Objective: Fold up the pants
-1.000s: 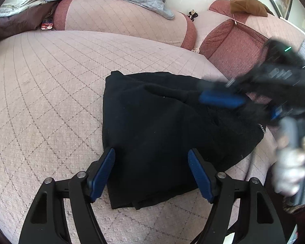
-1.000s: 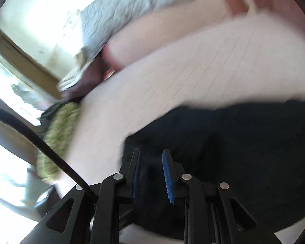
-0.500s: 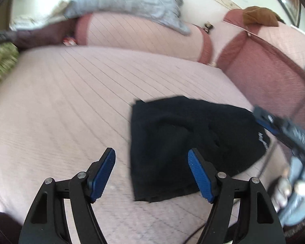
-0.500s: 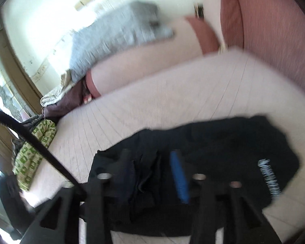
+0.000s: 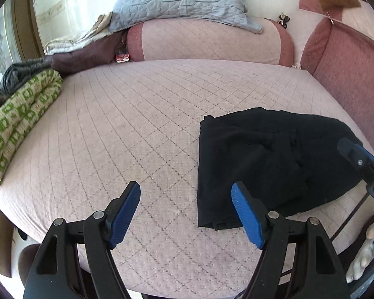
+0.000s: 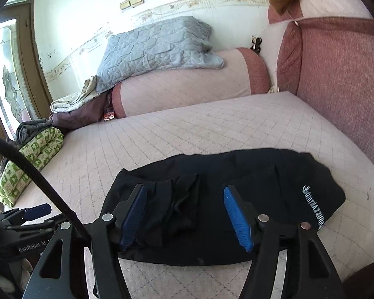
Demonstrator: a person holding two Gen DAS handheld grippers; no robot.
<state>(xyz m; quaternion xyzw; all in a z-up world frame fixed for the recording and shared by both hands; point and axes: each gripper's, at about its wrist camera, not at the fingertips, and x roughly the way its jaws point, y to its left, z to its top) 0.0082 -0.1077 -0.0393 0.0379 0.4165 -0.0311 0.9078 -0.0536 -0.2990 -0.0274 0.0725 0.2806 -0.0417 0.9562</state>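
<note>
White lettering "GenRobot.AI" stands on the black body of the left gripper (image 6: pixel 35 211), seen at the lower left edge of the right wrist view; its last letters are small and partly cut off. The black pants (image 6: pixel 236 186) carry a line of white printed lettering near their right end, running along the fabric and turned sideways to the camera; it cannot be read with certainty. In the left wrist view no text can be read.
</note>
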